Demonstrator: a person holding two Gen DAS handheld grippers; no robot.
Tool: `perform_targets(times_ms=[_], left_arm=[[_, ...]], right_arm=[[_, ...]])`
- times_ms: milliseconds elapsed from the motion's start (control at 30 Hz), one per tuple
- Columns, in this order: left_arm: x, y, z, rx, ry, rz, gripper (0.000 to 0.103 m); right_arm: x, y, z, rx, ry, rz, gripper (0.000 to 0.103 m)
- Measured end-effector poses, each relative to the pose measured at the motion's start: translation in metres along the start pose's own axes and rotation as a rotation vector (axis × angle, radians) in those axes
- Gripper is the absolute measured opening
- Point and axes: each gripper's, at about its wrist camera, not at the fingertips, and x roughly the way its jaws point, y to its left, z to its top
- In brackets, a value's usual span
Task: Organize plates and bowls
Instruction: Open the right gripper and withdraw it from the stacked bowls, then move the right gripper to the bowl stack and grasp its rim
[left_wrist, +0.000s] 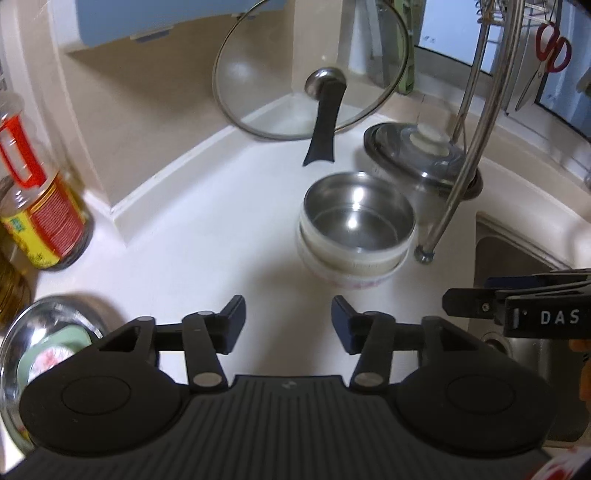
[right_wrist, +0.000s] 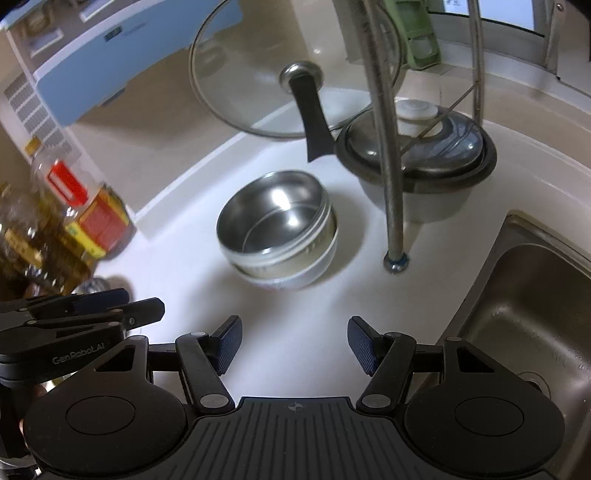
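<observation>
**Mei:** Grippers first, since they sat nearest. How did they stand?

**Tan:** Two of them, both with fingers spread wide and nothing between. The left gripper (left_wrist: 288, 323) hovered over bare counter (left_wrist: 207, 258); the right gripper (right_wrist: 294, 343) did the same, close to the sink (right_wrist: 524, 317). Each showed only partly in the other's view, cut off at the frame edge.

**Mei:** What was hard to make out?

**Tan:** At the near left edge, a steel plate (left_wrist: 22, 332) was half hidden by the gripper body, with something pale green and floral lying on it. I couldn't tell what that was. The oil bottle (left_wrist: 40, 206) on the left was blurred and cropped.

**Mei:** And the bowls?

**Tan:** One stack, mid-counter: a steel bowl (left_wrist: 358, 218) nested on top, at least two white bowls (left_wrist: 354, 275) under it, their sides mostly covered. I couldn't count them surely. A faucet pipe (right_wrist: 388, 155) crossed in front of one lidded pot (right_wrist: 417, 155) beyond the stack.

**Mei:** Farthest?

**Tan:** One glass lid (left_wrist: 310, 70) leaning in the back corner, and red scissors (left_wrist: 550, 48) hanging at the right.
</observation>
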Motion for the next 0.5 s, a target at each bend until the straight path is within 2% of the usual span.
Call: perform_targets(times_ms=[67,333,500], left_arm=[[0.003,0.001,0.008,0.005,-0.009,-0.018,0.059],[0.038,0.01,0.052,-0.016,0.01,-0.14,0.06],[0.068,0.014,0.071,-0.009,0.058,-0.171,0.06]], right_arm=[[0.001,-0.003,0.004,0.039,-0.018,-0.003,0.064],[0.019,-0.013,0.031,0.203,-0.074,-0.011,0.064],[0.032,-0.015,0.043,0.263,-0.085,-0.041,0.064]])
